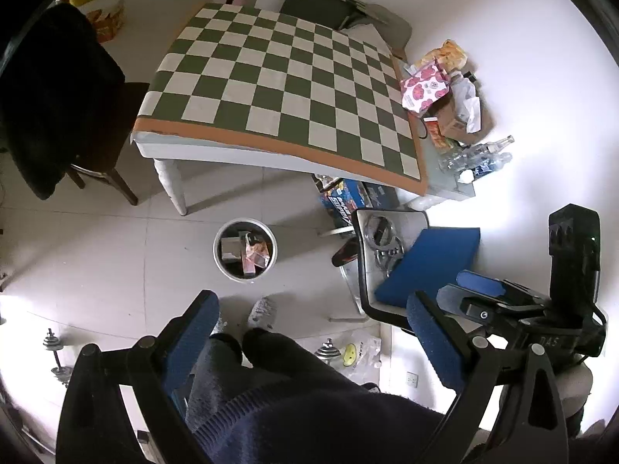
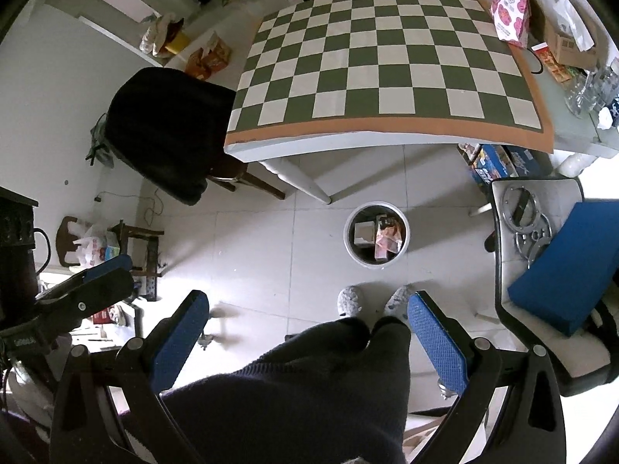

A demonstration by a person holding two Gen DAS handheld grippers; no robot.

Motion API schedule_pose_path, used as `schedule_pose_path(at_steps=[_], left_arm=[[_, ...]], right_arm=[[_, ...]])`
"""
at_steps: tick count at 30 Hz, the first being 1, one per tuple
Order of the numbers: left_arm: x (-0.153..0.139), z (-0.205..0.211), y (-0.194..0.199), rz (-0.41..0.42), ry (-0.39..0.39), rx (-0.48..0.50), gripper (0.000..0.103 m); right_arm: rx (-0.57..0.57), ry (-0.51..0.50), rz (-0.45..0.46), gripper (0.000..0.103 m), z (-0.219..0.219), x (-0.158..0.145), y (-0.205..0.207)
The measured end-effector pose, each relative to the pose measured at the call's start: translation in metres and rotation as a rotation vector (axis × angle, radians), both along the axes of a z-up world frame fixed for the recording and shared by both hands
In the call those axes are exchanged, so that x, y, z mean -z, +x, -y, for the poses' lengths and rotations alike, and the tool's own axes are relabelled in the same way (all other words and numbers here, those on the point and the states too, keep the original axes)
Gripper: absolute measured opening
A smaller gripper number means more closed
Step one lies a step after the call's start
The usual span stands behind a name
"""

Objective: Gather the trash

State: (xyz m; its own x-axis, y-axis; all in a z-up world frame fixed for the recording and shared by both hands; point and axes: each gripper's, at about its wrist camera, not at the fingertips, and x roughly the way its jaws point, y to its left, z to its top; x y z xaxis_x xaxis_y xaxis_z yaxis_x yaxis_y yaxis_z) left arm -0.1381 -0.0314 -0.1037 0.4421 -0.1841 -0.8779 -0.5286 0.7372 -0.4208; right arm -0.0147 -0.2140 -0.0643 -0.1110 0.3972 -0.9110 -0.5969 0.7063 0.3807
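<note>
A round white trash bin (image 1: 245,249) stands on the tiled floor in front of the table; it holds a grey box and pink wrappers. It also shows in the right wrist view (image 2: 377,240). My left gripper (image 1: 313,332) is open and empty, held high above the person's legs, short of the bin. My right gripper (image 2: 309,328) is open and empty, also high above the legs. The right gripper shows at the right edge of the left wrist view (image 1: 503,294). The checkered tabletop (image 1: 282,89) carries nothing on its squares.
A pink flowered bag (image 1: 423,87), cardboard box, wrappers and plastic bottles (image 1: 476,154) crowd the table's right end. A black-draped chair (image 1: 58,96) stands left of the table. A white chair with a blue cushion (image 1: 429,266) and metal rings stands right of the bin. Dumbbells lie on the floor.
</note>
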Motion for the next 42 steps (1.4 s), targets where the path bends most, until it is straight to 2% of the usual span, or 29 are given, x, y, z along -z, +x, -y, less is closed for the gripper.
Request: schedule_pose_path(at_steps=[11,21,42], left_arm=[[-0.008,0.003,0.003,0.021,0.001,0.012,0.099],[-0.013,0.004,0.003,0.029,0.003,0.016,0.099],[-0.023,0.020,0.018,0.042,-0.005,0.026,0.099]], right_arm=[[-0.015,0.017,0.002,0.103,0.003,-0.012,0.008],[-0.025,0.036,-0.034,0.103,0.004,-0.015,0.010],[0.005,0.071,-0.053,0.103,0.009,-0.025,0.013]])
